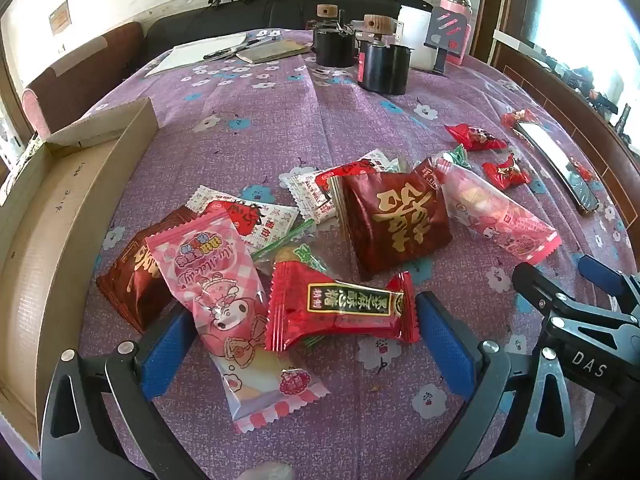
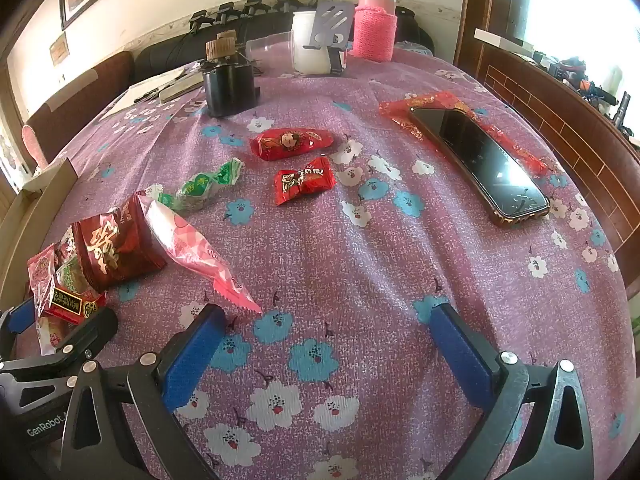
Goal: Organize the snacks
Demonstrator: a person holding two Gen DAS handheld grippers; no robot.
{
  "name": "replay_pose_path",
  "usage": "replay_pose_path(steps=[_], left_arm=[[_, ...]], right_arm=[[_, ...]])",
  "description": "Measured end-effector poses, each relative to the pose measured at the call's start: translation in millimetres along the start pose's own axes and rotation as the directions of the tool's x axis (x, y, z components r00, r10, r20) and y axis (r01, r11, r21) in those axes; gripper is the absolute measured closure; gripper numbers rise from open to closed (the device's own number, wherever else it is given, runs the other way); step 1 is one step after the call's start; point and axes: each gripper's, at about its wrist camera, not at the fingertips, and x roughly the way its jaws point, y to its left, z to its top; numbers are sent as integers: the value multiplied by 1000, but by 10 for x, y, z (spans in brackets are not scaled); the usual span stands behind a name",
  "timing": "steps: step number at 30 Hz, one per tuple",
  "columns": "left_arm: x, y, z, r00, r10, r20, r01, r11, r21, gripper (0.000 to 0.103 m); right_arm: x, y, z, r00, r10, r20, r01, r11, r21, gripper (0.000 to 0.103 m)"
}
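Note:
A pile of snack packets lies on the purple flowered tablecloth [image 1: 280,120]. My left gripper [image 1: 304,308] is open and hangs low over the near end of the pile. A red packet with a green label [image 1: 340,308] and a pink cartoon packet [image 1: 216,280] lie between its blue pads, untouched. Behind them are a dark red packet with gold characters [image 1: 392,220] and several white ones. My right gripper [image 2: 326,312] is open over bare cloth. Beyond it lie two red candies [image 2: 292,142] [image 2: 304,184] and a green candy [image 2: 204,188].
An open cardboard box [image 1: 60,200] stands at the left table edge. A phone [image 2: 480,160] lies on a red wrapper [image 2: 428,104] at the right. At the back are black canisters [image 1: 384,68], a white tub [image 2: 310,44], a pink flask [image 2: 374,20] and a notebook with pens [image 1: 208,50].

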Motion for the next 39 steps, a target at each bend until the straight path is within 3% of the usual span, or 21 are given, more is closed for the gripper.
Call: replay_pose_path(steps=[1,4,39], left_arm=[[3,-2,3,1000,2,-4,-2,1000,1,0],[-4,2,-2,1000,-4,14,4,1000,-3,0],[-59,-13,-108,1000,4,0,-4,1000,-5,0]], right_arm=[[9,-3,5,999,7,-31,-7,1000,5,0],[1,-1,2,1000,1,1,-1,1000,0,0],[-7,1,1,1000,-1,5,1,1000,-1,0]])
